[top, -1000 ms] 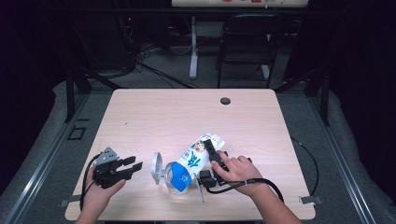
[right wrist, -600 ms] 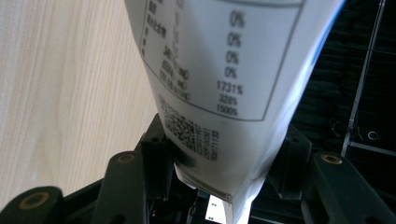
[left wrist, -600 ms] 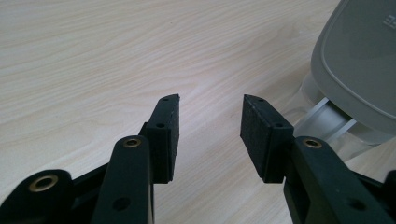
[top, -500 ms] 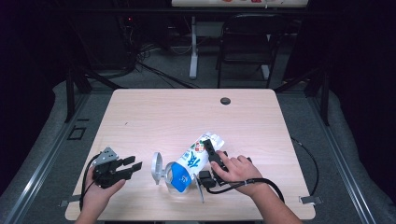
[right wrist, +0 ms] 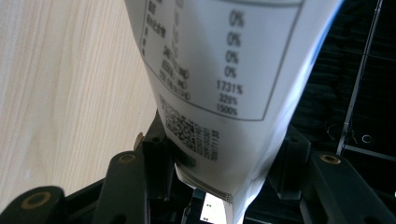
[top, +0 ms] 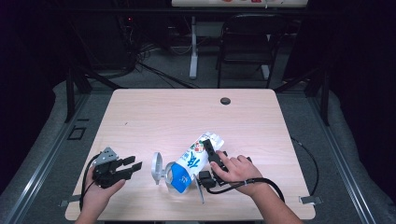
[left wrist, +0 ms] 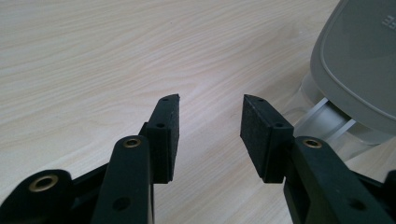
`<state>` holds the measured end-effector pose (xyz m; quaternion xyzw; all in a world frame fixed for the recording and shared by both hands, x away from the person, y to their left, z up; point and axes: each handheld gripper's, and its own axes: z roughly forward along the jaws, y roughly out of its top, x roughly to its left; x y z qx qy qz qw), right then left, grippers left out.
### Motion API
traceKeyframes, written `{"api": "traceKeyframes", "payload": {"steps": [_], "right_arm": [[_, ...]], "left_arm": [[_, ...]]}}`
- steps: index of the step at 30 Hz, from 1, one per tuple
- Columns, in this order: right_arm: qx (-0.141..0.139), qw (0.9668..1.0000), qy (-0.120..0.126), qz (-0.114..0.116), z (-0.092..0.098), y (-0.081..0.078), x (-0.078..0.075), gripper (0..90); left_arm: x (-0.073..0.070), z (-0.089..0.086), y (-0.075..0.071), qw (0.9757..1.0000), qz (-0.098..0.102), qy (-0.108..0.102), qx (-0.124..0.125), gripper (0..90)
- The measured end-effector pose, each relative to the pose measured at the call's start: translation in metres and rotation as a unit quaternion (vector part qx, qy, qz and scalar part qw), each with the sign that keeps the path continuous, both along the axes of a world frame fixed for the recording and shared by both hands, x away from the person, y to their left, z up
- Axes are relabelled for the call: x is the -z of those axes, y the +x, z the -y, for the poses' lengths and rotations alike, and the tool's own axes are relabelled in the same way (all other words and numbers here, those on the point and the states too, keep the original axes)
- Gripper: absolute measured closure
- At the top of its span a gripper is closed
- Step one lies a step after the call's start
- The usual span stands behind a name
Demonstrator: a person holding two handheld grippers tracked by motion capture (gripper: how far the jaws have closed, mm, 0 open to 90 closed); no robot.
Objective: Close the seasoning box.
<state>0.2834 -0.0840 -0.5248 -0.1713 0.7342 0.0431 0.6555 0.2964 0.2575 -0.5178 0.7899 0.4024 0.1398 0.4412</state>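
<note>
White-and-blue snack bag [top: 192, 161] lies tilted at the table's [top: 163, 116] near edge, its mouth in a clear lidded container [top: 161, 169], clamped between the right gripper's [top: 212, 161] jaws. Keep that grip firm and tip slowly; the left gripper [top: 128, 168] waits wide and empty just beside the grey lid [left wrist: 359, 60], ready to steady it.

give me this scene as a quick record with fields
surface: wooden table
main item: blue and white pouch, tilted, lower end in a clear container
container lid: grey lid, open, on the container's left
right hand-held gripper: jaws closed on the pouch
left hand-held gripper: open, nothing between the jaws, left of the lid
far edge: small black disc on the table
</note>
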Motion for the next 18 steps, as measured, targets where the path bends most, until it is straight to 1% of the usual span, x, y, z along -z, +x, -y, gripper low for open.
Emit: {"api": "traceKeyframes", "payload": {"steps": [18], "right_arm": [[-0.003, 1.0000, -0.003, 0.002, -0.0003, 0.0004, -0.0002, 51.3]], "left_arm": [[0.0001, -0.0006, 0.0003, 1.0000, 0.000, 0.002, 0.001, 57.8]]}}
